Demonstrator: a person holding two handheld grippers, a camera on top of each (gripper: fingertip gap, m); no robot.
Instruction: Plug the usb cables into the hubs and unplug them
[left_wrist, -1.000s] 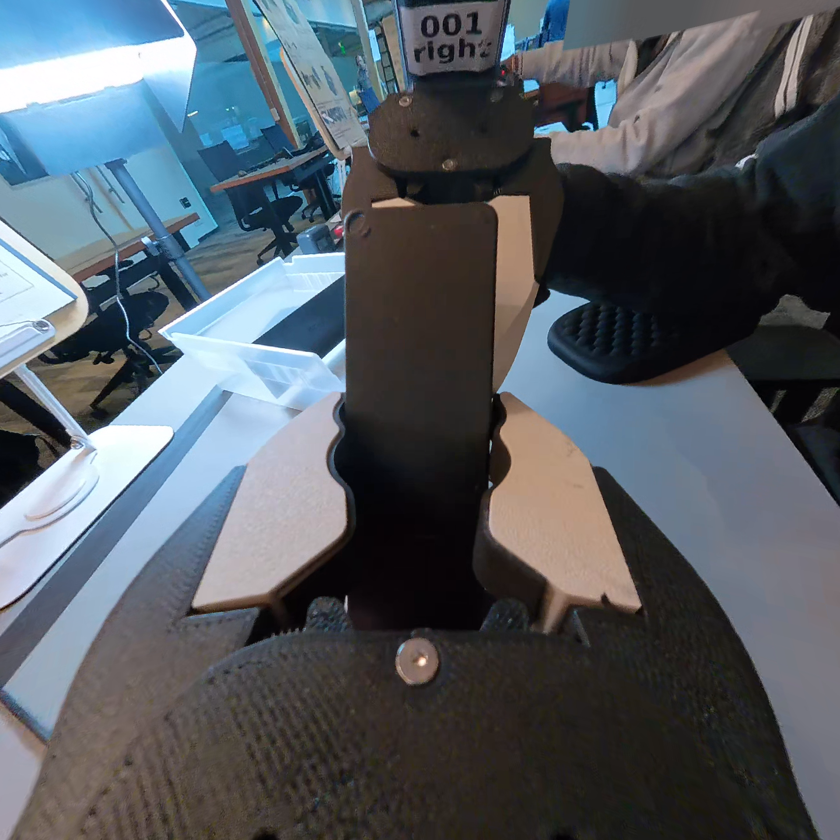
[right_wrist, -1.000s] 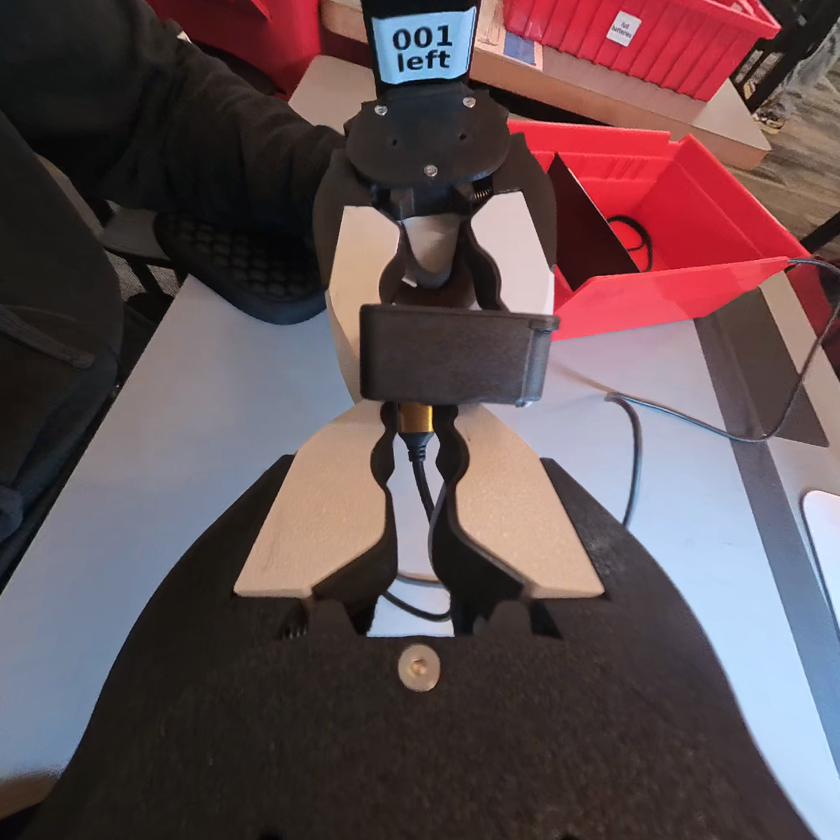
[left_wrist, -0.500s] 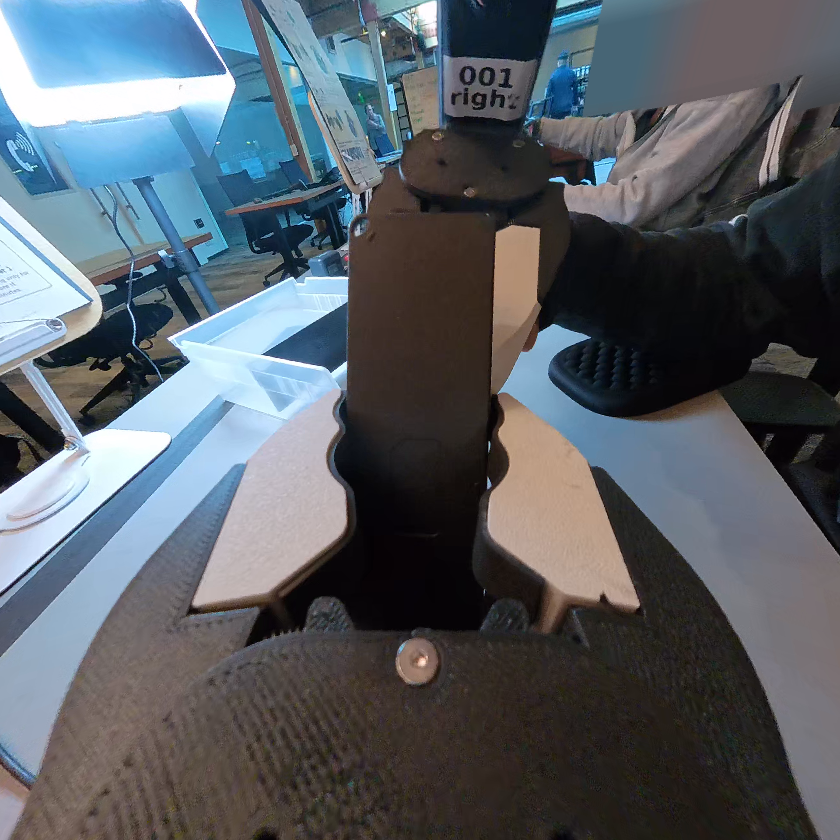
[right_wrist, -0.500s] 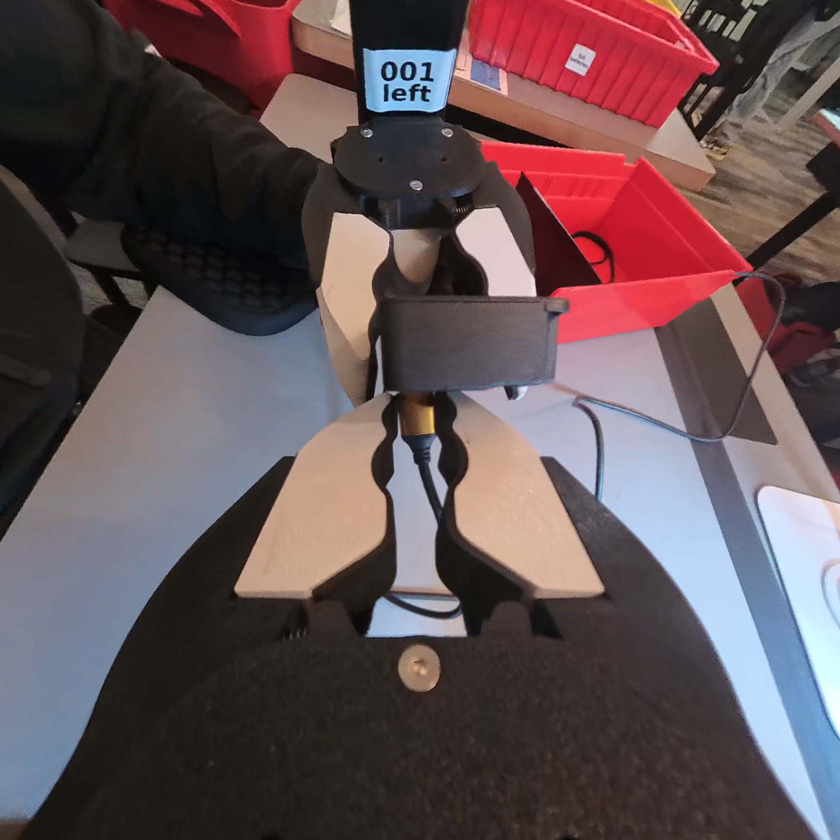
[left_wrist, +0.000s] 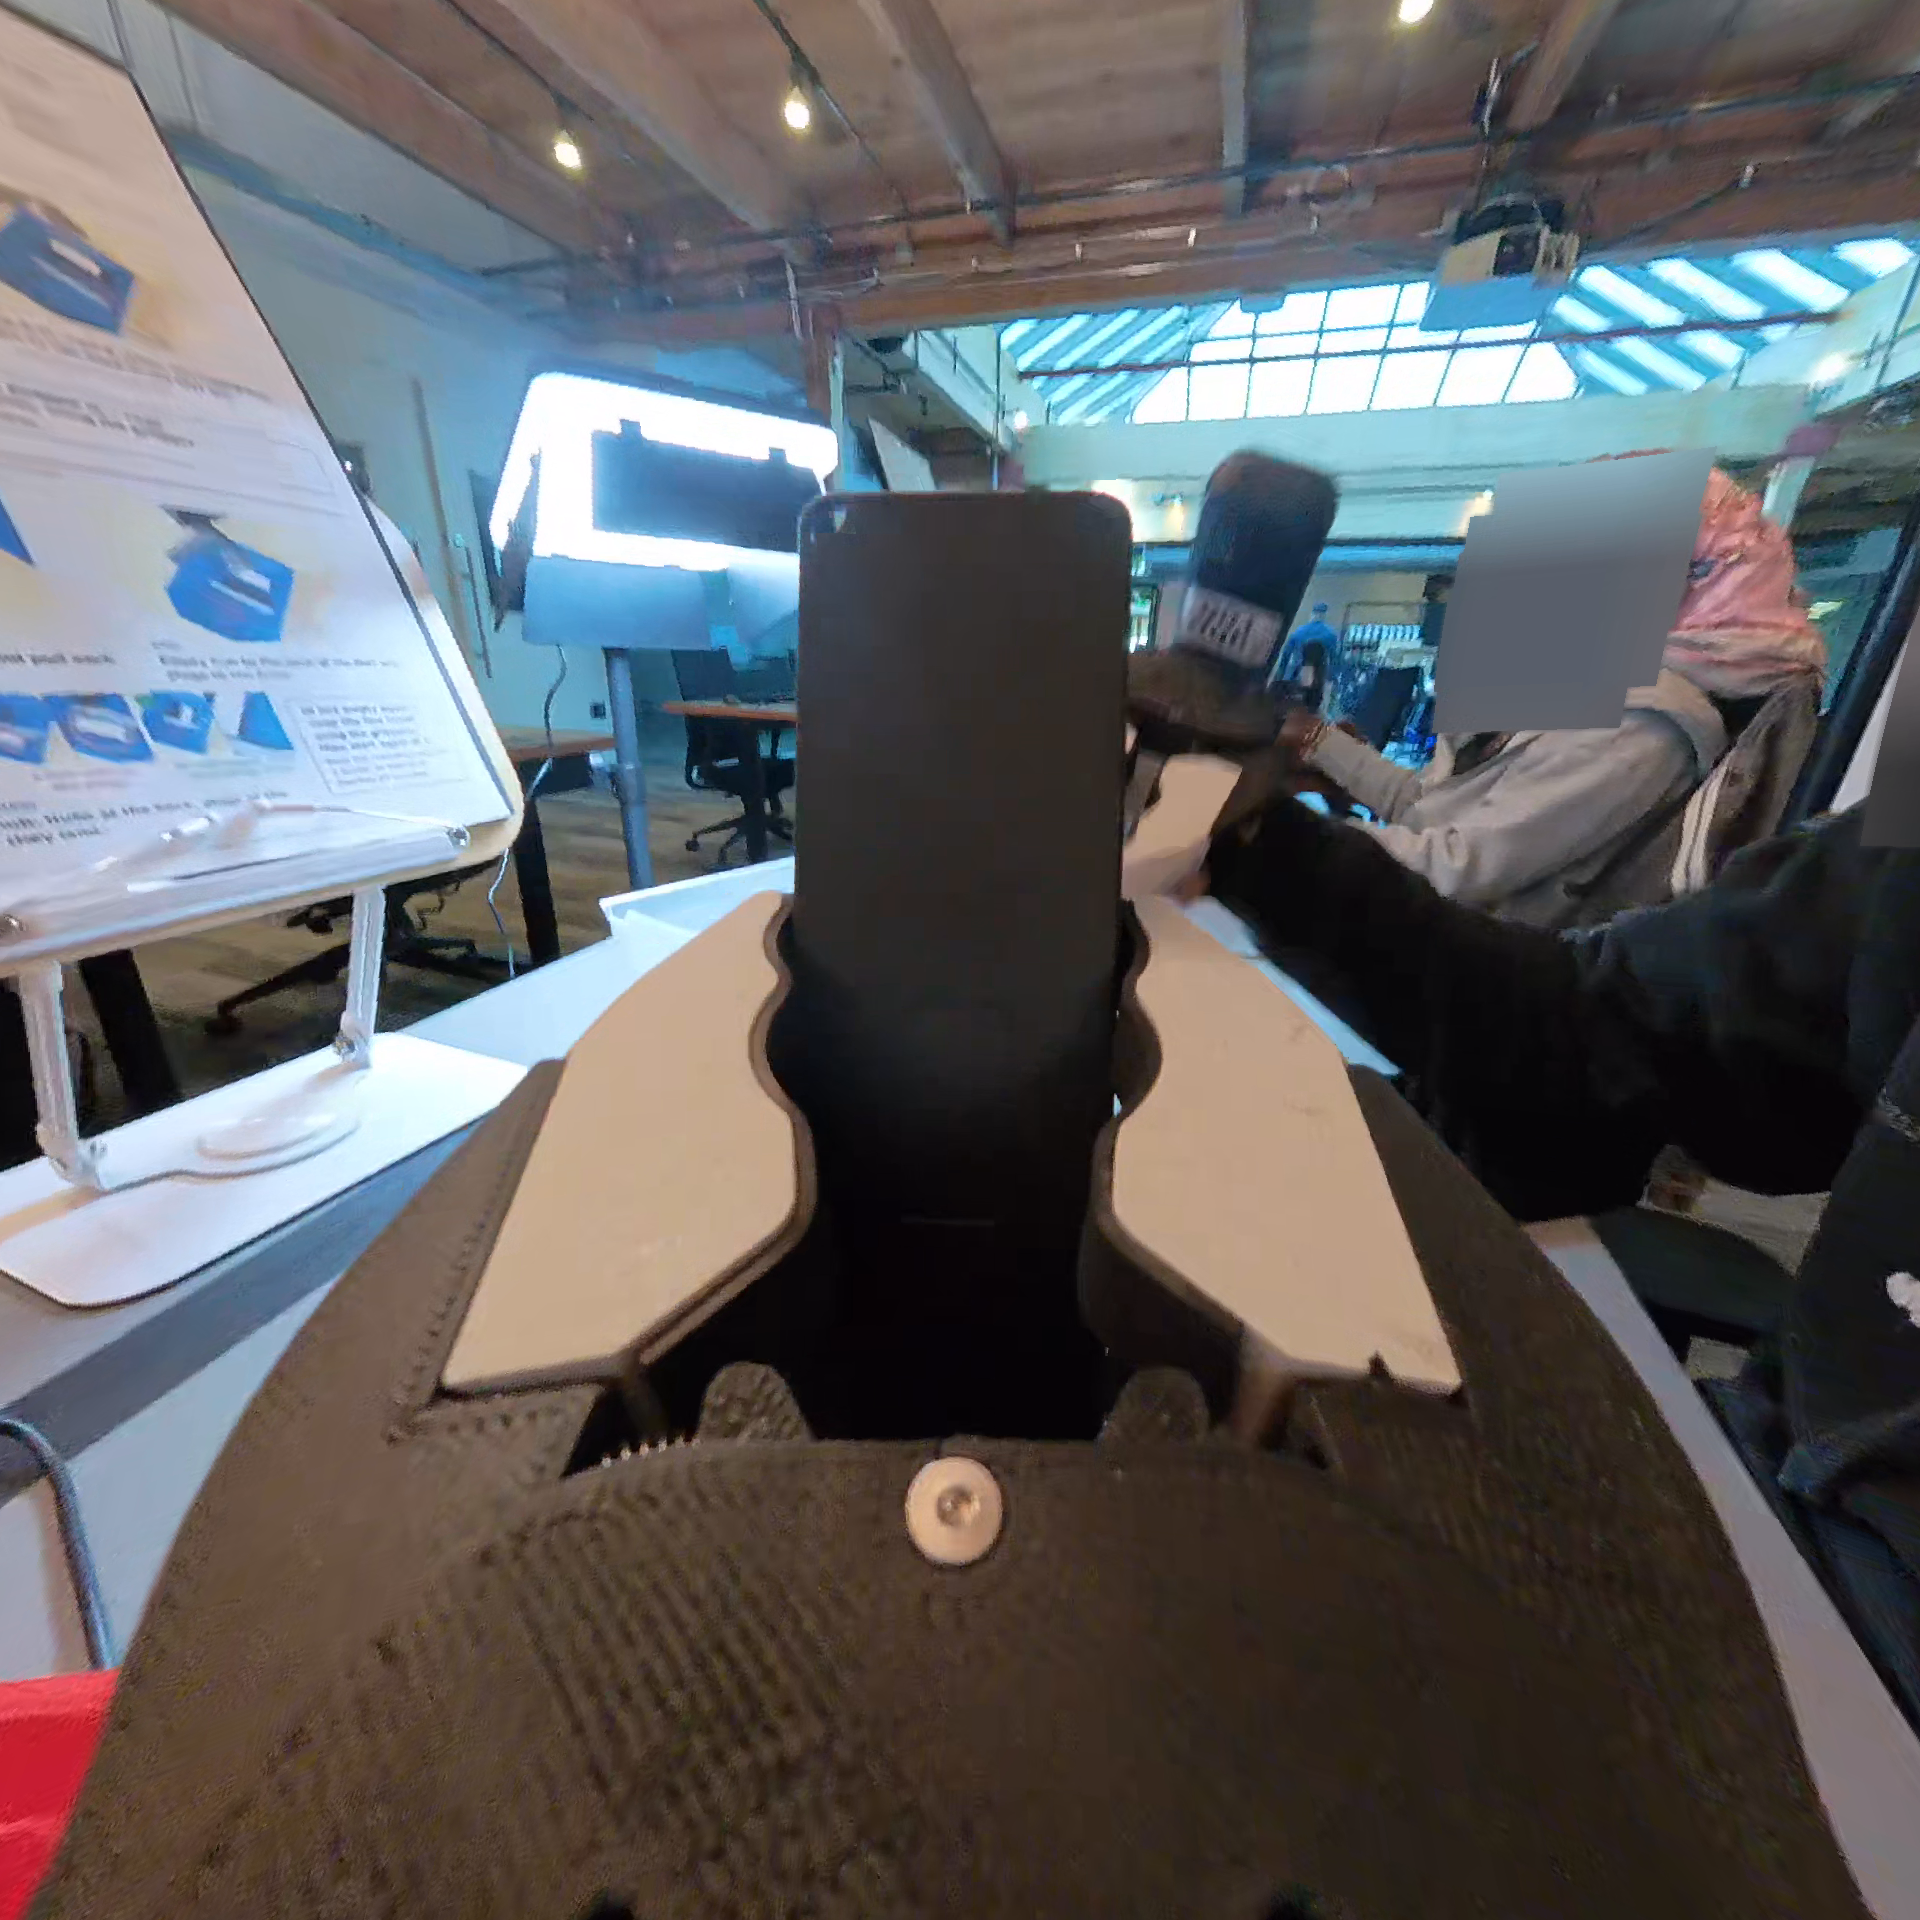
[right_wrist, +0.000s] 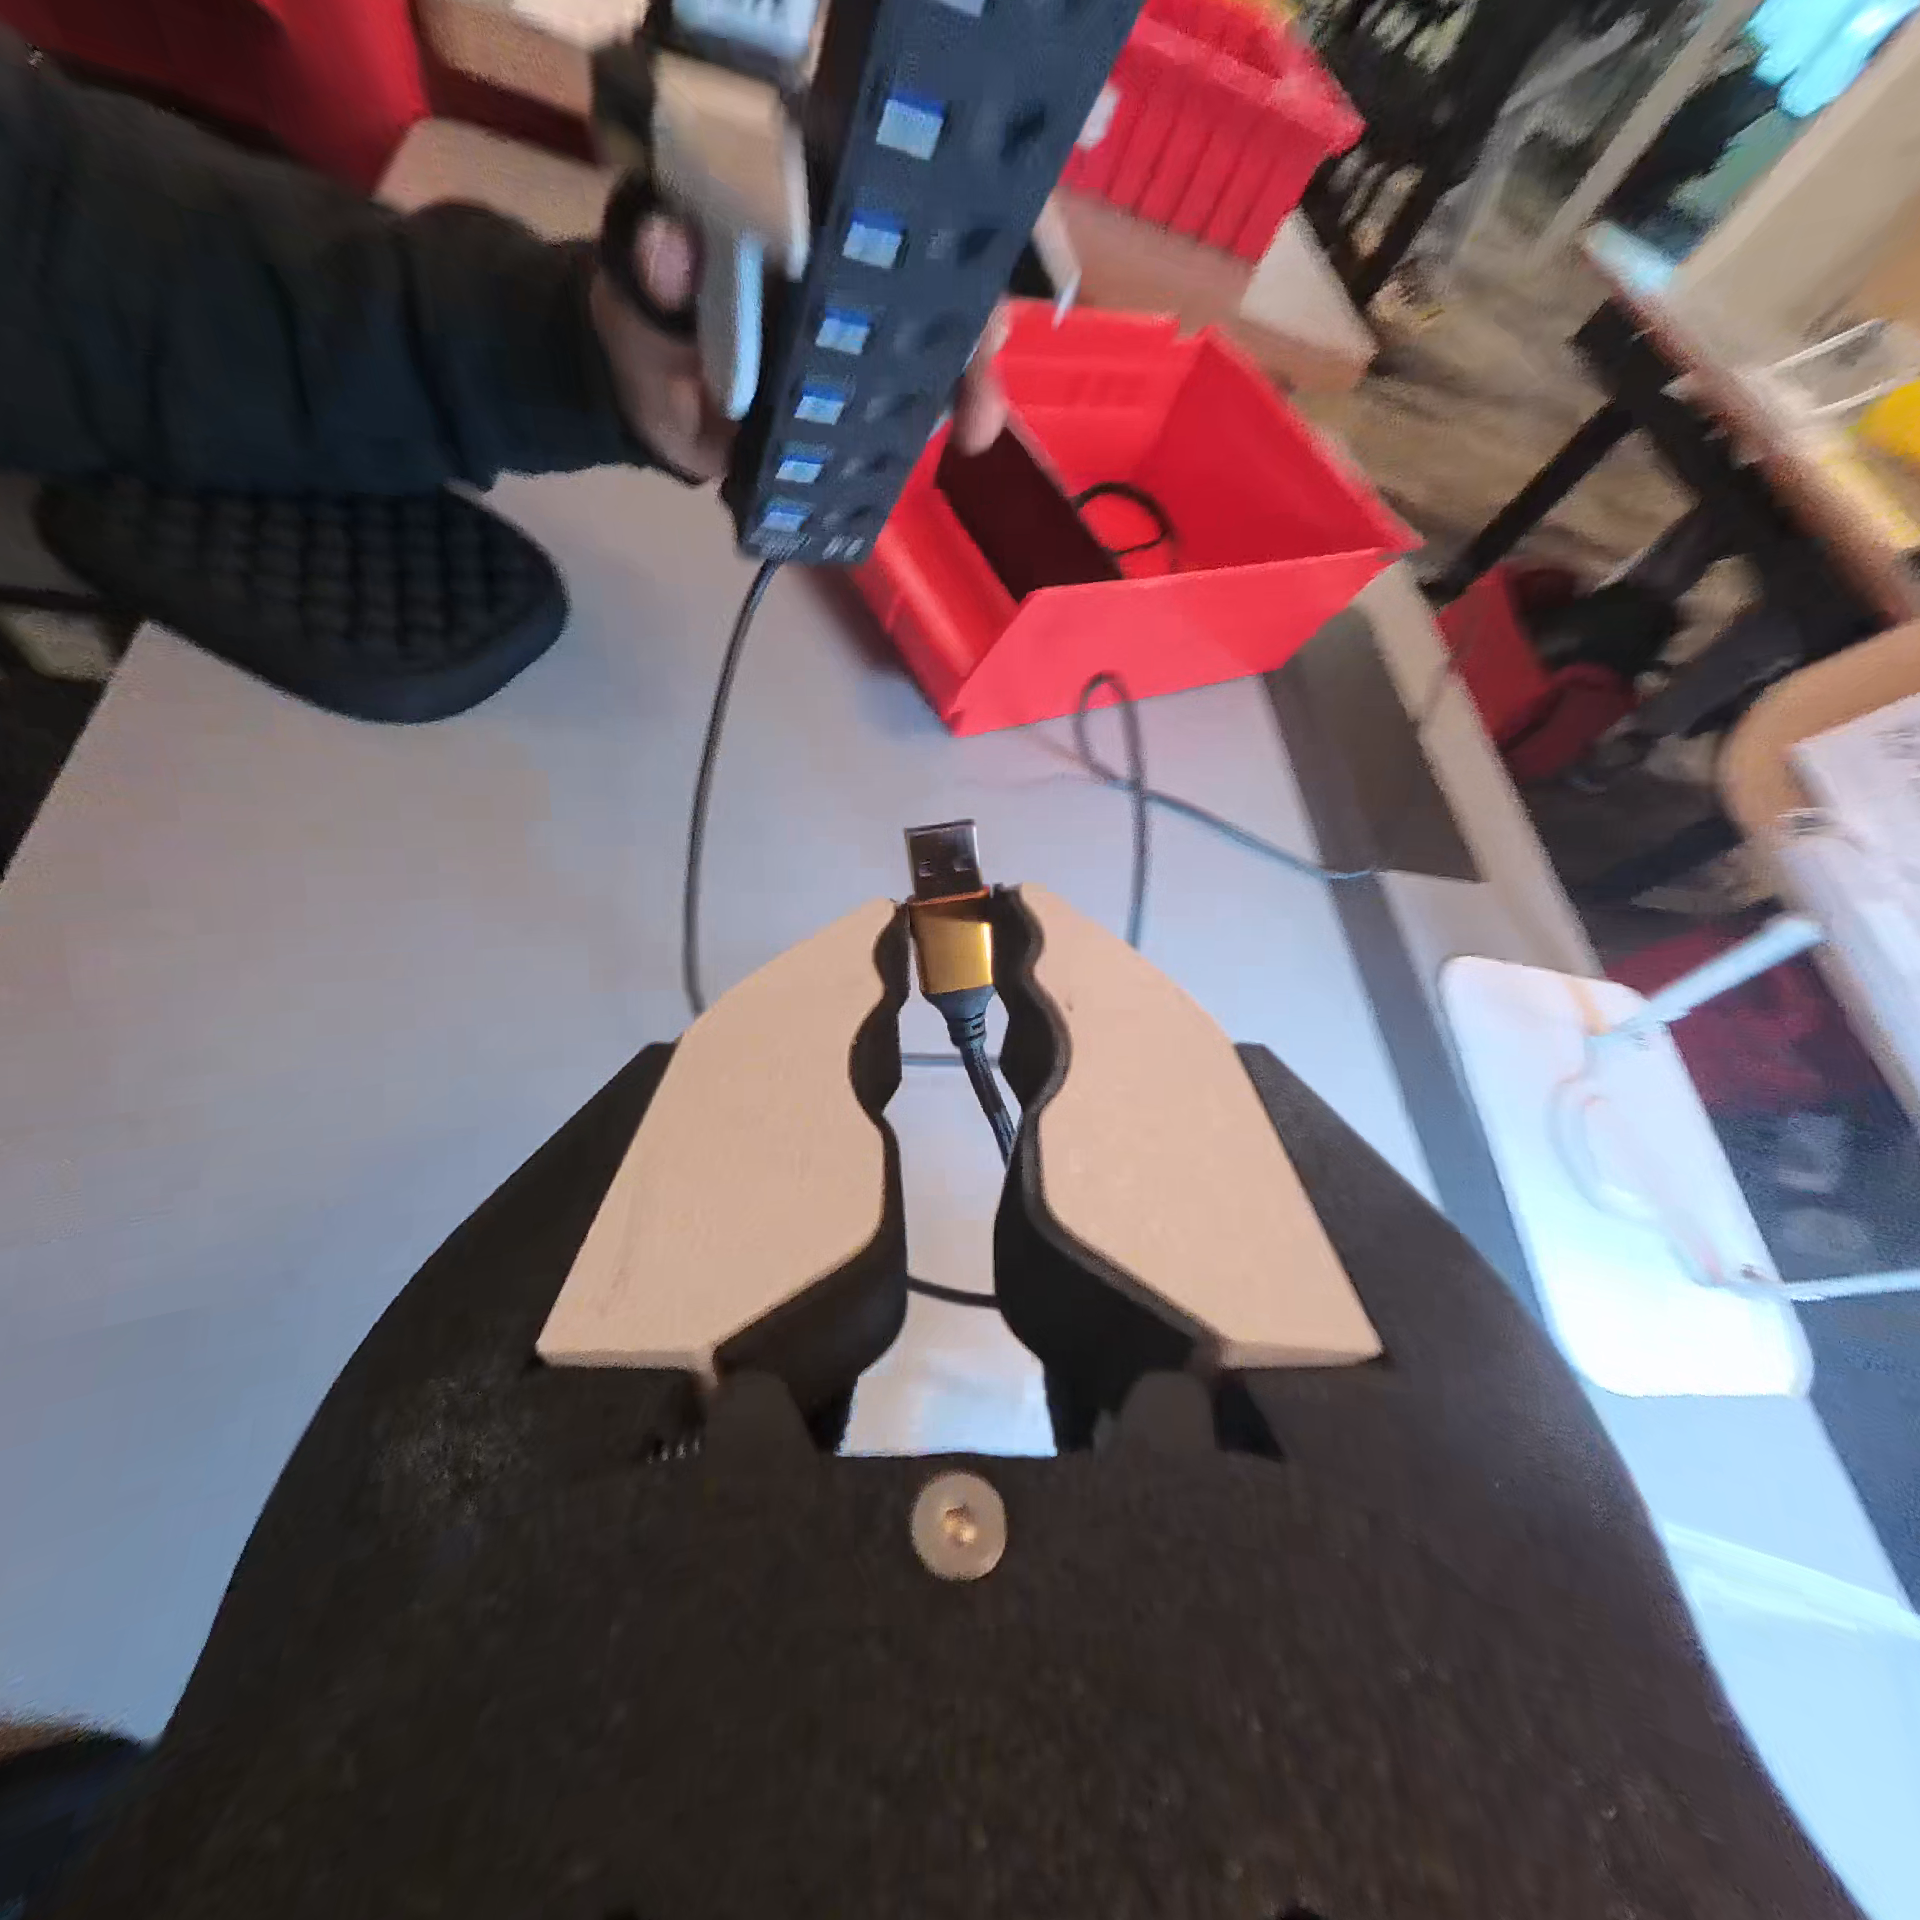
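My left gripper (left_wrist: 961, 914) is shut on a long black USB hub (left_wrist: 961, 727), which stands up between its fingers and hides what lies ahead. In the right wrist view the hub (right_wrist: 904, 270) is raised at the upper left, blurred, with a row of several blue ports facing me. Its own cable (right_wrist: 707, 790) hangs down to the table. My right gripper (right_wrist: 951, 902) is shut on the gold shell (right_wrist: 951, 951) of a braided USB cable. The bare metal plug (right_wrist: 943, 860) sticks out past the fingertips, apart from the hub.
An open red bin (right_wrist: 1174, 644) with a black cable inside stands at the table's far right. A thin cable (right_wrist: 1132, 790) loops in front of it. A black padded armrest (right_wrist: 312, 592) is at the left. A document stand (left_wrist: 208, 520) on a white base (right_wrist: 1621, 1174) stands beside the table. My right fingertips sit around 15 cm from my left ones.
The plug has come out of the hub. The left gripper has lifted and tilted the hub upward, and the two grippers have moved apart.
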